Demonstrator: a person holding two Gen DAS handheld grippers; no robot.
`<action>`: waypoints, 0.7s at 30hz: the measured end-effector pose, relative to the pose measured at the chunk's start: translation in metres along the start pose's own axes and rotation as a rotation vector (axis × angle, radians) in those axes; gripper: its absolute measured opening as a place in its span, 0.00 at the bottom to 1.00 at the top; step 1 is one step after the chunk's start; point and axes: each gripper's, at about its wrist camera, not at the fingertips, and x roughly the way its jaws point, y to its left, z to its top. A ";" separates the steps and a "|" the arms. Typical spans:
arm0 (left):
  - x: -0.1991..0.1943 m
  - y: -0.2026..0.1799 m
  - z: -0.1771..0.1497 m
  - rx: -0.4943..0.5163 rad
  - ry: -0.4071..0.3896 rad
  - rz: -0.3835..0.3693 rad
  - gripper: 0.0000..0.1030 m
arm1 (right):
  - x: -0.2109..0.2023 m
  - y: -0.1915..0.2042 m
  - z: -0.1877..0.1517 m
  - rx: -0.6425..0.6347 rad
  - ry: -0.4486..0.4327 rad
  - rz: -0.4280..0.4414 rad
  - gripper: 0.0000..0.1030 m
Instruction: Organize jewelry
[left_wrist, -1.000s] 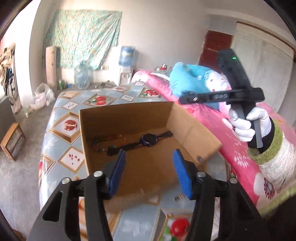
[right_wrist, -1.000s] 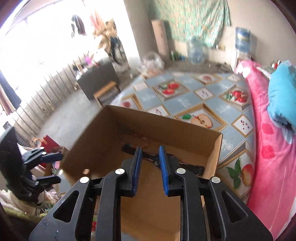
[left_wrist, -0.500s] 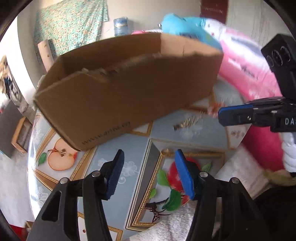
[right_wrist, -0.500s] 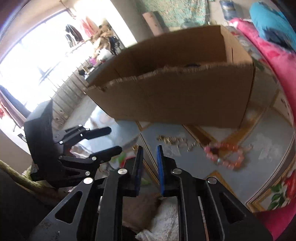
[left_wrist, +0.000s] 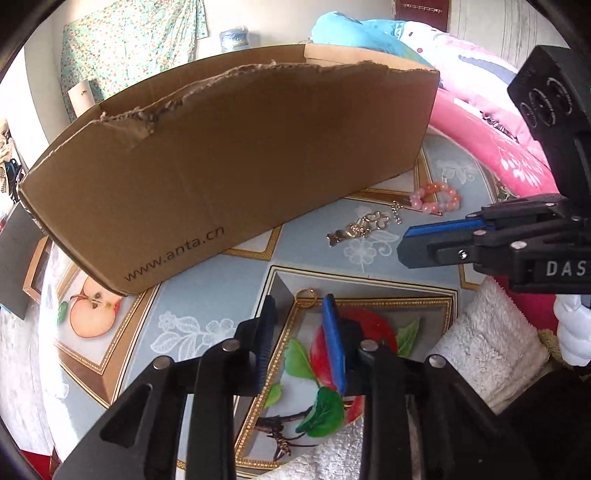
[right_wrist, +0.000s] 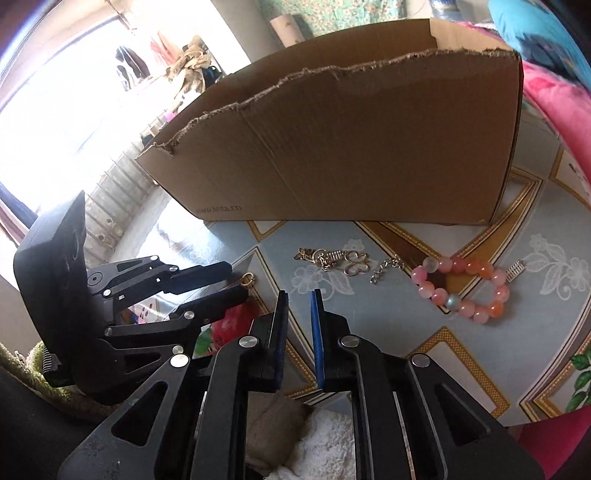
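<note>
A brown cardboard box (left_wrist: 236, 158) stands on the fruit-patterned tablecloth; it also shows in the right wrist view (right_wrist: 351, 140). In front of it lie a pink bead bracelet (right_wrist: 461, 288), a gold chain with charms (right_wrist: 332, 258) and a small gold ring (left_wrist: 306, 295). My left gripper (left_wrist: 297, 306) is low over the table, its jaws partly open, with the ring just ahead between the fingertips. My right gripper (right_wrist: 300, 295) is nearly closed and empty, hovering above the table short of the gold chain. The inside of the box is hidden.
A white towel (left_wrist: 484, 354) lies at the table's near edge. A pink quilt (left_wrist: 491, 140) and a blue pillow (left_wrist: 354, 33) lie to the right of the box. A floor with furniture is at left.
Both grippers have dropped from above the box to table level in front of it. The left jaws have narrowed and now sit by the gold ring.
</note>
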 end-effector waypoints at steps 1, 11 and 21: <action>0.000 0.000 0.001 0.005 0.000 0.001 0.24 | 0.002 -0.001 0.001 0.008 0.004 -0.003 0.11; 0.005 -0.004 0.008 0.021 -0.003 -0.004 0.16 | 0.004 -0.018 -0.003 0.053 0.022 0.009 0.12; 0.007 -0.007 0.009 0.016 -0.013 -0.003 0.10 | -0.001 -0.011 0.001 0.028 0.011 -0.019 0.13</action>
